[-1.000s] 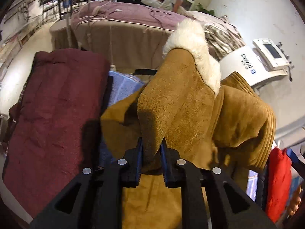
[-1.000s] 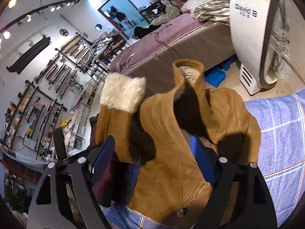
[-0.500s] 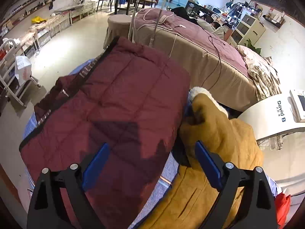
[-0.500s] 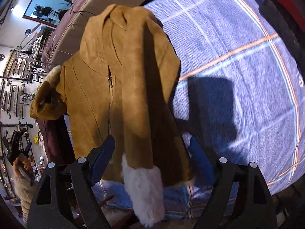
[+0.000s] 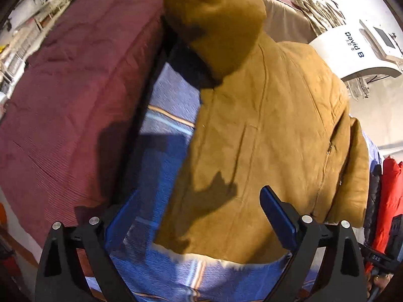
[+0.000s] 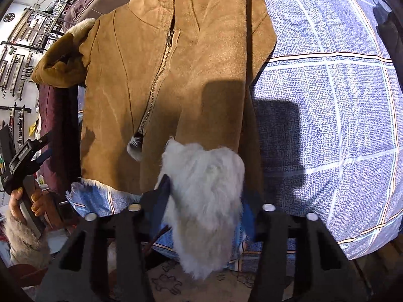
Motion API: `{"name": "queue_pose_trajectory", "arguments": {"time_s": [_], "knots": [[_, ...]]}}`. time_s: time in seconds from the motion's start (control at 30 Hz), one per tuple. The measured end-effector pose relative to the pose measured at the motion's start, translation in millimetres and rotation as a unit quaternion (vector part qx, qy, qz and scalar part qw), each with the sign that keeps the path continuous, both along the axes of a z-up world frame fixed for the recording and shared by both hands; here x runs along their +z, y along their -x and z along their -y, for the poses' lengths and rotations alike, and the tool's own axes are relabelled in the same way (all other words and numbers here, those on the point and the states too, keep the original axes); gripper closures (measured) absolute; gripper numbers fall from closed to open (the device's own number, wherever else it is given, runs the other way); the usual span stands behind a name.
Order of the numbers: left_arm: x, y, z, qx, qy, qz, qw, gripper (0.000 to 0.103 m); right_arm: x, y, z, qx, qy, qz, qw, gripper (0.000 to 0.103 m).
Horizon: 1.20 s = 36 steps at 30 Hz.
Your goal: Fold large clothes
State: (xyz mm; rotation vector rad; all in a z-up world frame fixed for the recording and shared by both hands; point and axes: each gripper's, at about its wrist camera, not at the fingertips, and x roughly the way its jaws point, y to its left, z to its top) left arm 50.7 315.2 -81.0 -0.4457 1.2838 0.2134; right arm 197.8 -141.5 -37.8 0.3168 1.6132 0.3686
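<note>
A tan suede jacket [image 5: 267, 125] with white fur cuffs lies on a blue checked sheet [image 6: 327, 100]. Its far sleeve is bunched up at the top [image 5: 214, 15]. My left gripper [image 5: 199, 216] is open and empty, just above the jacket's near edge. In the right wrist view the jacket [image 6: 161, 75] lies front up, zipper showing, one sleeve folded across the body. The fur cuff [image 6: 206, 188] of that sleeve hangs over the sheet's edge between the open jaws of my right gripper [image 6: 204, 201]. I cannot tell whether the pads touch the fur.
A folded maroon quilted garment [image 5: 70, 100] lies left of the jacket on the sheet. A white machine [image 5: 357, 52] stands at the right, red clothes [image 5: 388, 196] hang beside it. The left hand-held gripper [image 6: 22, 156] shows at the left of the right wrist view.
My left gripper let go of the sleeve a second ago and has dropped close over the jacket. My right gripper has moved in around the fur cuff and its jaws have narrowed.
</note>
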Motion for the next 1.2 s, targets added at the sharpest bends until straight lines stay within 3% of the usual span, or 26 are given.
{"name": "queue_pose_trajectory", "arguments": {"time_s": [0.1,0.3,0.37,0.47,0.57,0.7,0.77,0.83,0.87,0.93,1.0,1.1,1.2], "knots": [[-1.6,5.9,1.2,-0.002,0.000,-0.004,1.0000,0.010,3.9,2.3,19.7,-0.010,-0.009,0.006,1.000,0.081],[3.7,8.3,1.7,-0.019,-0.019,-0.006,0.9996,0.010,33.4,-1.4,69.9,-0.007,0.037,0.038,0.999,0.086],[1.8,7.0,6.6,-0.023,-0.027,-0.006,0.9993,0.010,49.2,-7.2,90.9,0.008,0.074,0.065,0.995,0.087],[-2.5,1.0,11.3,-0.022,-0.032,-0.008,0.9992,0.010,73.4,-22.7,128.7,0.033,0.156,0.112,0.981,0.087],[-5.4,0.0,11.5,-0.018,-0.038,-0.007,0.9991,0.010,81.9,-50.1,175.3,0.031,0.245,0.138,0.959,0.089],[-8.5,0.6,12.4,-0.020,-0.047,-0.011,0.9986,0.010,70.6,-90.5,237.2,-0.043,0.317,0.125,0.939,0.089],[-8.9,2.3,8.7,-0.020,-0.053,-0.016,0.9983,0.010,71.3,-98.8,251.6,-0.086,0.299,0.127,0.942,0.086],[-11.1,4.6,3.1,-0.016,-0.054,-0.018,0.9983,0.010,73.2,-97.7,249.2,-0.117,0.252,0.139,0.951,0.057],[-13.0,5.6,0.0,-0.013,-0.054,-0.023,0.9982,0.010,72.9,-95.1,241.6,-0.122,0.230,0.148,0.954,0.030],[-17.8,6.8,-5.5,-0.009,-0.049,-0.029,0.9984,0.010,69.9,-86.1,211.0,-0.105,0.193,0.174,0.960,0.025],[-22.5,6.5,-8.6,-0.008,-0.043,-0.036,0.9984,0.010,54.5,-77.1,170.1,-0.066,0.160,0.165,0.971,0.025],[-30.2,1.8,-5.2,-0.023,-0.038,-0.041,0.9981,0.010,17.6,-65.9,120.9,-0.040,0.080,0.113,0.990,0.025],[-40.3,-5.7,2.1,-0.048,-0.054,-0.051,0.9961,0.010,-26.3,-51.2,86.3,-0.044,0.007,0.049,0.998,0.025]]}}
